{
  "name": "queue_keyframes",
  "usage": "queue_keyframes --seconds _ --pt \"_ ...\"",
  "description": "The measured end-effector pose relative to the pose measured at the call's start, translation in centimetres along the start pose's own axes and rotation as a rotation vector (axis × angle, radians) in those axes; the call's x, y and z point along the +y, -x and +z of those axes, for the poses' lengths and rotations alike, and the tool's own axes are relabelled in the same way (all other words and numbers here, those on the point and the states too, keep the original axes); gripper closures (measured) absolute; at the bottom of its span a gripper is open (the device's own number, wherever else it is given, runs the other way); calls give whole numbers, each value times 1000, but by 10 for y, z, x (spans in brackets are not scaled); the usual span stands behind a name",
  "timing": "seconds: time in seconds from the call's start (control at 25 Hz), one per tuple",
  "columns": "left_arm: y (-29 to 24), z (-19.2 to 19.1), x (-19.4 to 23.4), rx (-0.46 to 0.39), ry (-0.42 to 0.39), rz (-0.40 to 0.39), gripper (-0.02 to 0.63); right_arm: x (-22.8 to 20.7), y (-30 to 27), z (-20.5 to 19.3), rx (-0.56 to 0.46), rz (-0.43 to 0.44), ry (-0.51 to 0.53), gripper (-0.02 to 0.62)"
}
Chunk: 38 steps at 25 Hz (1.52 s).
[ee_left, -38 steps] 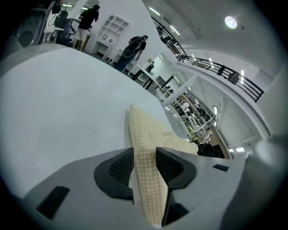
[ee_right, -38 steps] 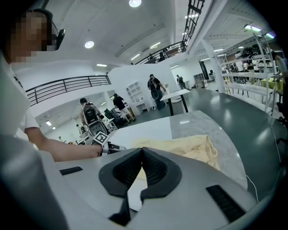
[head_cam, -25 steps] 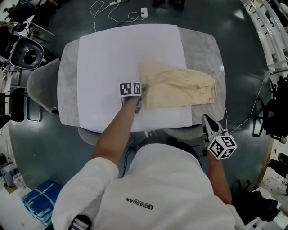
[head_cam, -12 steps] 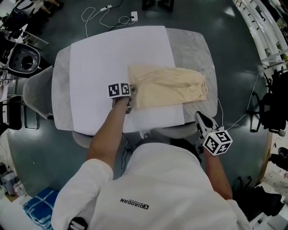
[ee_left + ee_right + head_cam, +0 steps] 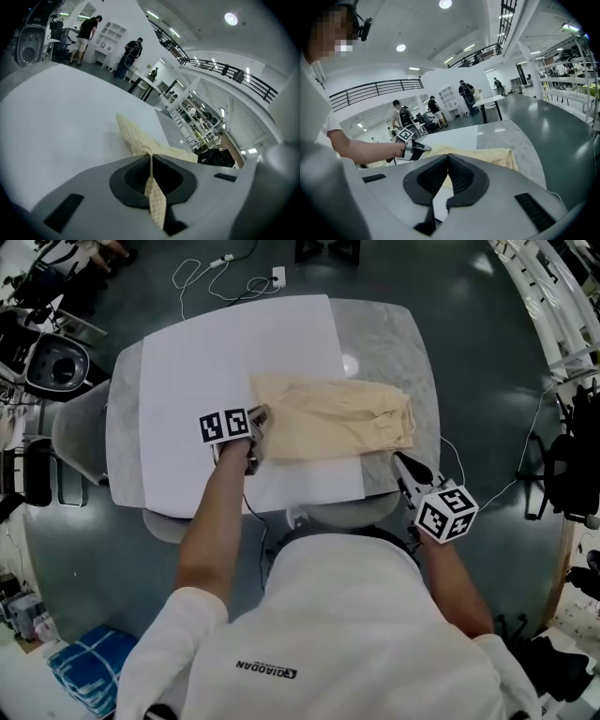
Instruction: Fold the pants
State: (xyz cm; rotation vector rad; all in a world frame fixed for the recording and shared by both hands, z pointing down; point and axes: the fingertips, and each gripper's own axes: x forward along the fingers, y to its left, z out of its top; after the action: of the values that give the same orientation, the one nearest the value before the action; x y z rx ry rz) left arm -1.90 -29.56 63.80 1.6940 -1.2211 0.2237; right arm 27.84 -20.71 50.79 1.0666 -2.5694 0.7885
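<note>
Beige pants (image 5: 333, 418) lie folded lengthwise across a white sheet (image 5: 225, 352) on the grey table (image 5: 398, 343). My left gripper (image 5: 255, 423) is at the pants' left end, shut on a corner of the fabric and holding it a little above the sheet. In the left gripper view the checked cloth (image 5: 152, 187) runs pinched between the jaws, and the rest of the pants (image 5: 136, 138) trails away beyond. My right gripper (image 5: 405, 470) hovers at the table's near edge, just short of the pants' right end, shut on nothing (image 5: 448, 157). The right gripper view shows the pants (image 5: 492, 154) and the left gripper (image 5: 423, 147).
A grey chair (image 5: 80, 427) stands at the table's left. Cables and a socket (image 5: 230, 277) lie on the floor beyond the table. Blue folded cloth (image 5: 80, 662) sits on the floor at the near left. People stand in the far background.
The left gripper closed on the pants' left corner and lifted it off the sheet. The right gripper moved up toward the table edge near the pants' right end.
</note>
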Motion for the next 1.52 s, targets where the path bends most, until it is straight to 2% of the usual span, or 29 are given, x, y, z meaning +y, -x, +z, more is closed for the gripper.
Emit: queue_keyframes --seconds 0.36,0.8,1.0,1.16,1.52 --pt "12 18 -104 -69 -76 -61 568 -36 29 7 -34 66 -17 574" --pt "-12 13 -225 -80 -170 -124 568 -92 72 3 -57 82 -40 574" --pt "-36 -2 -272 -35 -236 -144 568 -108 82 2 -67 103 -51 574" --pt "-65 -15 -297 16 -272 -128 568 -124 88 4 -72 115 -52 574" --pt "-142 -67 -318 161 -325 -75 568 -153 104 -1 -78 114 -80 574"
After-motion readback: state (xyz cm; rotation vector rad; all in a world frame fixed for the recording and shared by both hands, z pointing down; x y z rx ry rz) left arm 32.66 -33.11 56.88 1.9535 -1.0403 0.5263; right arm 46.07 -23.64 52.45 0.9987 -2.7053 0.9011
